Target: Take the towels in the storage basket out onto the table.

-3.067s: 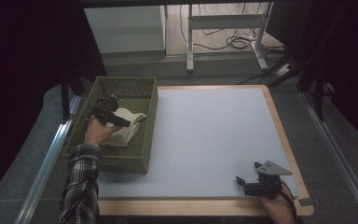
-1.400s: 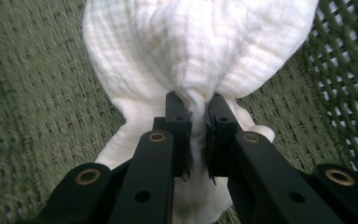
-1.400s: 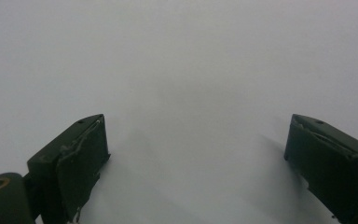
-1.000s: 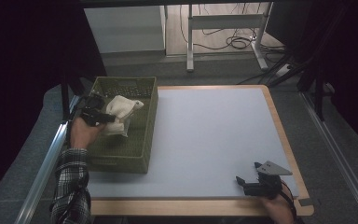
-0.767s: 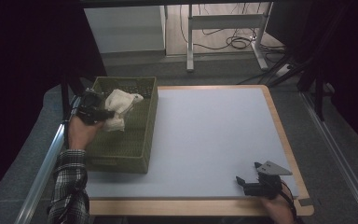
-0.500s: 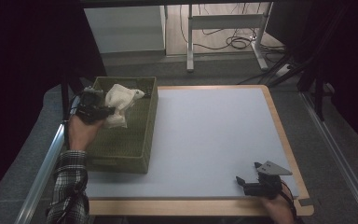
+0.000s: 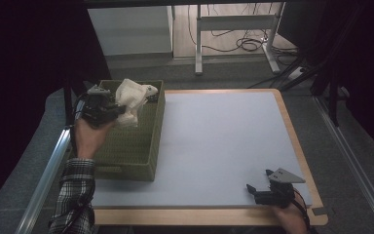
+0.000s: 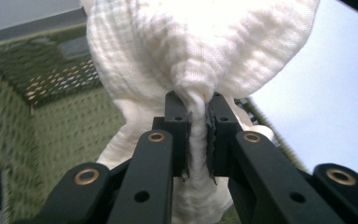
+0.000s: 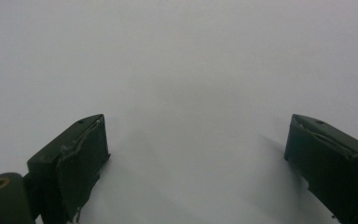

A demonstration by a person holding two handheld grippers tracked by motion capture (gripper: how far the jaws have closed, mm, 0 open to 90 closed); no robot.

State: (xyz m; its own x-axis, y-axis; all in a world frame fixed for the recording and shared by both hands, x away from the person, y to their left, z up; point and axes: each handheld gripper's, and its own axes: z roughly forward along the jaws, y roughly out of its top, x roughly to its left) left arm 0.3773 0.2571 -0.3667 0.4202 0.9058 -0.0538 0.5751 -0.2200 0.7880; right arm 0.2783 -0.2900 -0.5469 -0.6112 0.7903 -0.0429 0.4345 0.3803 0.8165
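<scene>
A cream-white cloth hangs bunched above the olive-green woven basket at the table's left side. My left gripper is shut on a pinched fold of that cloth, lifted over the basket's far part. In the left gripper view my left gripper has both jaws pressed on the fabric, with the basket's inner wall behind. My right gripper rests near the table's front right corner, jaws wide apart. In the right gripper view the right gripper holds nothing over the pale table top.
The pale grey table top has a wooden rim. A metal rail runs along the left side. Desk legs and cables stand on the floor beyond the far edge.
My left gripper has lifted the cloth up out of the basket and drawn it toward the basket's far left. The right gripper has stayed still.
</scene>
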